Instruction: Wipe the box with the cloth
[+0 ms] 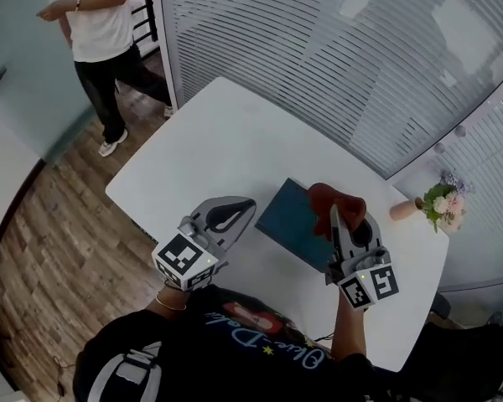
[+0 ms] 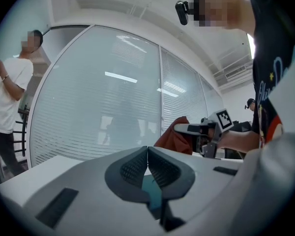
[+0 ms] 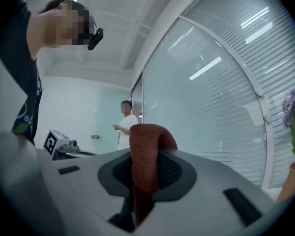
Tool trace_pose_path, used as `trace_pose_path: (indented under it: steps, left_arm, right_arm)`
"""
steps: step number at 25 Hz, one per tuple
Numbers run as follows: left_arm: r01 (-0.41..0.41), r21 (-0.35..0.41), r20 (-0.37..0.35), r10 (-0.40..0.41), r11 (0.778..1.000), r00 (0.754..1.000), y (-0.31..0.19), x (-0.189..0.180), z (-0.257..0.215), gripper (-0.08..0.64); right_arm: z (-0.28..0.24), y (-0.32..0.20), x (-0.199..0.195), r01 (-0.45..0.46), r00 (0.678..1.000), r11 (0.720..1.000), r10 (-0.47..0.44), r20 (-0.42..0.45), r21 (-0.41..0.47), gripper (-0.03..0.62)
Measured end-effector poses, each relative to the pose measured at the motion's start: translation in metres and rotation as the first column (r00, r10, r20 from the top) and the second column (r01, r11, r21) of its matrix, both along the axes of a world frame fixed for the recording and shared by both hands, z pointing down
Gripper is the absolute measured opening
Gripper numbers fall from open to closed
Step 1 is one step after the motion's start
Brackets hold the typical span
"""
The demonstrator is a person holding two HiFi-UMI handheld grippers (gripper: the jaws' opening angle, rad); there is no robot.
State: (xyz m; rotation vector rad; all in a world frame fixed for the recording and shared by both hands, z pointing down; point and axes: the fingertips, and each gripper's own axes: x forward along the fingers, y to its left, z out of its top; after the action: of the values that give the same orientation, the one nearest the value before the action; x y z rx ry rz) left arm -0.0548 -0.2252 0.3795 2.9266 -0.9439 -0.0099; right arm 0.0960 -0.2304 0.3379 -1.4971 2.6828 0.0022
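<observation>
My right gripper (image 3: 146, 155) is clenched on the red cloth (image 1: 338, 199), which bunches up over the jaw tips and hangs down between them. From the head view the cloth sits over the far right corner of the dark teal box (image 1: 292, 218); I cannot tell whether it presses on the surface. My left gripper (image 2: 147, 150) has its jaws closed together with nothing held, and it sits just left of the box, its tips pointing at the box's near left edge. The box lies flat on the white tabletop (image 1: 218, 141), toward the near right part of it. At the right edge of the tabletop stands a small vase of pink flowers (image 1: 440, 203), well apart from the box. Beyond the far left corner a person in a white shirt (image 1: 96, 23) stands on the wooden floor (image 1: 42, 241).
</observation>
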Motion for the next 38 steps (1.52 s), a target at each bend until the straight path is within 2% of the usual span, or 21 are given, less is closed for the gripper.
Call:
trace_pose_path:
  steps: [5, 9, 12, 15, 18, 22, 25, 38]
  left_arm:
    - [-0.043, -0.032, -0.008, 0.043, 0.999, 0.999, -0.023, -0.010, 0.016, 0.005]
    - [-0.067, -0.053, -0.029, 0.065, 0.996, 0.997, -0.036, -0.012, 0.025, 0.005]
    - [-0.080, -0.069, -0.045, 0.077, 0.994, 0.996, -0.046, -0.011, 0.032, 0.005]
    - [-0.093, -0.083, -0.061, 0.088, 0.992, 0.994, -0.052, -0.012, 0.036, 0.005]
    - [-0.094, -0.087, -0.069, 0.089, 0.992, 0.994, -0.059, -0.015, 0.039, 0.005]
    - [-0.079, -0.085, -0.074, 0.073, 0.993, 0.995, -0.067, -0.022, 0.040, 0.005]
    - [-0.074, -0.084, -0.082, 0.067, 0.994, 0.994, -0.066, -0.025, 0.041, 0.005]
    - [-0.059, -0.089, -0.086, 0.052, 0.994, 0.995, -0.053, -0.026, 0.037, 0.005]
  right_arm:
    - [0.028, -0.050, -0.009, -0.053, 0.981, 0.997, 0.041, -0.188, -0.061, 0.063]
    - [0.047, -0.079, -0.013, -0.107, 0.944, 0.992, 0.080, -0.319, -0.069, 0.063]
    - [0.076, -0.103, -0.016, -0.122, 0.919, 0.983, 0.059, -0.390, -0.138, 0.063]
    - [0.104, -0.118, -0.026, -0.110, 0.908, 0.970, 0.009, -0.420, -0.217, 0.063]
    - [0.127, -0.129, -0.041, -0.077, 0.882, 0.955, -0.068, -0.466, -0.285, 0.063]
    - [0.156, -0.130, -0.067, -0.007, 0.827, 0.923, -0.211, -0.522, -0.385, 0.064]
    - [0.170, -0.127, -0.078, 0.009, 0.787, 0.909, -0.264, -0.558, -0.418, 0.064]
    - [0.185, -0.114, -0.057, -0.034, 0.782, 0.862, -0.293, -0.551, -0.506, 0.064]
